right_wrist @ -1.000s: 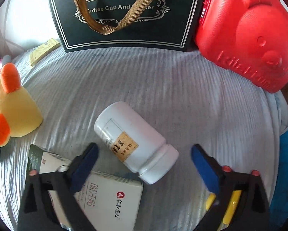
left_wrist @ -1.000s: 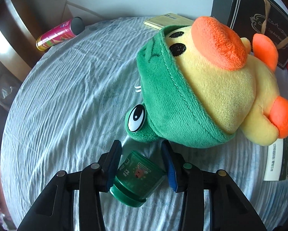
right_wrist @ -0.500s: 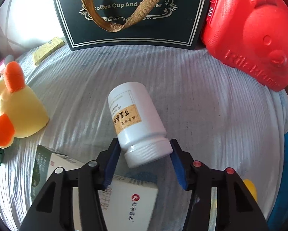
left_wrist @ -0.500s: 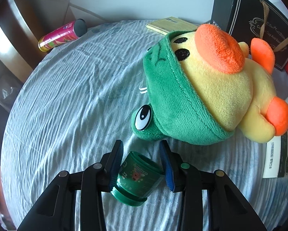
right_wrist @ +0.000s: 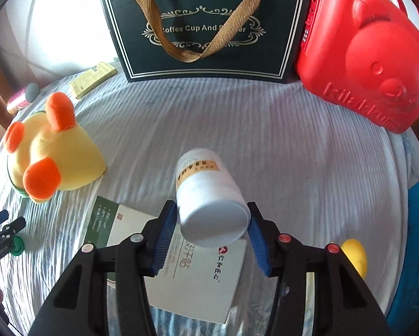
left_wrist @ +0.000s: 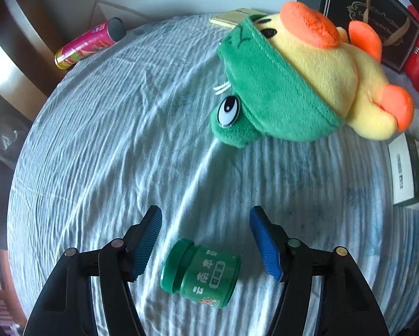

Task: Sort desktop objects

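A small green jar (left_wrist: 201, 273) lies on its side on the cloth between the fingers of my left gripper (left_wrist: 206, 235), which is open and not touching it. My right gripper (right_wrist: 209, 224) is shut on a white pill bottle (right_wrist: 209, 196) and holds it above the table, cap end toward the camera. A yellow duck plush with a green frog hood (left_wrist: 299, 84) lies beyond the left gripper; it also shows at the left of the right wrist view (right_wrist: 49, 151). The left gripper shows small at the far left of the right wrist view (right_wrist: 2, 238).
A white and green box (right_wrist: 164, 257) lies under the held bottle. A dark gift bag (right_wrist: 206, 25) and a red bear-shaped case (right_wrist: 363, 47) stand at the back. A pink can (left_wrist: 88, 43) and a flat yellow packet (left_wrist: 231, 18) lie far back. A yellow object (right_wrist: 353, 254) sits at the right.
My left gripper has opened and let go of the green jar, which now lies on the cloth. My right gripper has closed on the white bottle and lifted it.
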{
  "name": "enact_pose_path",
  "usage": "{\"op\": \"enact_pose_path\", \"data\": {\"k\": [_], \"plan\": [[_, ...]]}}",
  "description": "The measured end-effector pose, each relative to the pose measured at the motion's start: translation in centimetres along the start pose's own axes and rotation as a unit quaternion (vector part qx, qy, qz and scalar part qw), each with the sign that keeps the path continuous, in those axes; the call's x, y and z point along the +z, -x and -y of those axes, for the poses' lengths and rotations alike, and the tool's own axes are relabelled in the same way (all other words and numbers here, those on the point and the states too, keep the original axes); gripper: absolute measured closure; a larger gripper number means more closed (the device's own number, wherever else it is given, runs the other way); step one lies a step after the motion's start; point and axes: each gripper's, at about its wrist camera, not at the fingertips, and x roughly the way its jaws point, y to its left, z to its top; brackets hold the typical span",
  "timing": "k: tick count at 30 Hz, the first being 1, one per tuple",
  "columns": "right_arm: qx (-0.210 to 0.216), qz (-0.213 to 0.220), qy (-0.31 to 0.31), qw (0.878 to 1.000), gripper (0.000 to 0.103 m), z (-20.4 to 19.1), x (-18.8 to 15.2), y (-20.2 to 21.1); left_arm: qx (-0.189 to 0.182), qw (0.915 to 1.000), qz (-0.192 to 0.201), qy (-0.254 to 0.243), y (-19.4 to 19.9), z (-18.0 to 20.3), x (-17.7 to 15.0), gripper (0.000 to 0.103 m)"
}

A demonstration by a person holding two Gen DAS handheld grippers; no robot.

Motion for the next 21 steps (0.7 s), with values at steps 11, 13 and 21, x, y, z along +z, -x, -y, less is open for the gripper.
{"op": "enact_pose_path", "data": {"k": [11,13,21], "plan": [[0.0,0.004,-0.009,1.0,0.055,-0.3,0.5,-1.0,-0.016,0.9995,0.019,0.019,0.1,0.1,-0.3,0.094],[-0.002,0.011,-0.013,1.0,0.056,-0.2,0.5,-0.7,-0.023,0.9992,0.02,0.027,0.4,-0.2,-0.3,0.094],[0.004,0.053,-0.027,0.998,0.056,-0.1,-0.8,4.8,-0.023,0.9984,0.042,0.031,3.7,-2.3,-2.3,0.094]]}}
